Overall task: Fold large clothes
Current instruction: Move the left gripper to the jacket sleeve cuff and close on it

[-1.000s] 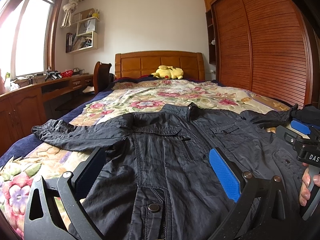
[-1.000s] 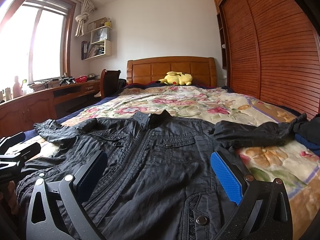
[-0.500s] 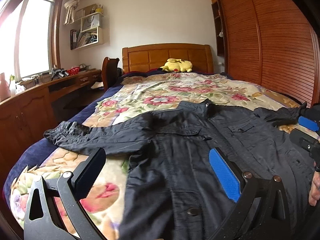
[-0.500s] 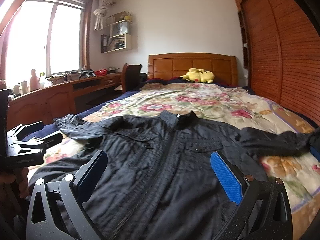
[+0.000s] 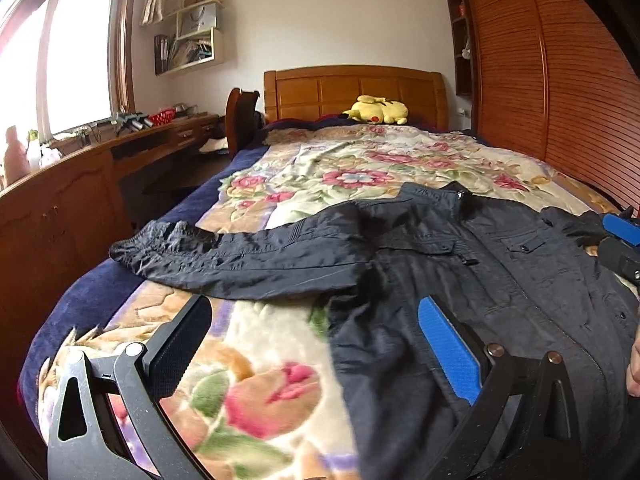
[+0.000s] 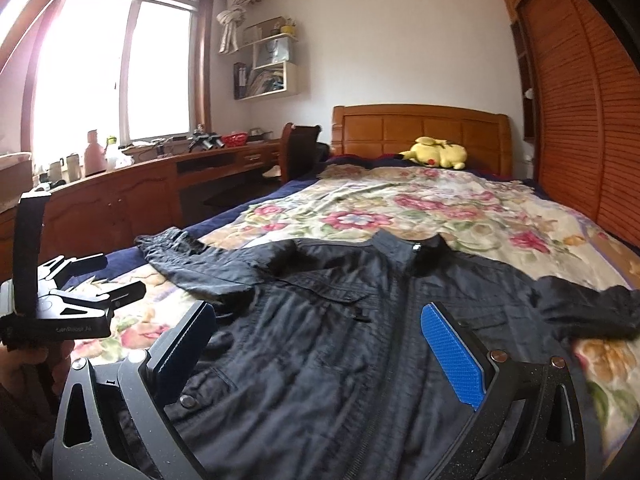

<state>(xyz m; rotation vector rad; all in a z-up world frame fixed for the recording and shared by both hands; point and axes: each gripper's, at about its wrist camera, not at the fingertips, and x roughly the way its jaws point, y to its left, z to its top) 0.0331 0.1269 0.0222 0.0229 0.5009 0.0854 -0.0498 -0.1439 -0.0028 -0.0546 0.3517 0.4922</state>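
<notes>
Jacket [image 6: 340,340] hem cut off below

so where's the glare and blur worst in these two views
Left wrist view: the window is blown out white, and the floral bedspread near the lens is smeared. Right wrist view: the window glares more widely, and the bedspread at lower right is blurred; straight lines bow in both.

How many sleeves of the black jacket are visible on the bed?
2. One sleeve lies stretched toward the desk side of the bed; the other sleeve lies toward the wardrobe side. Neither is folded in.
</notes>
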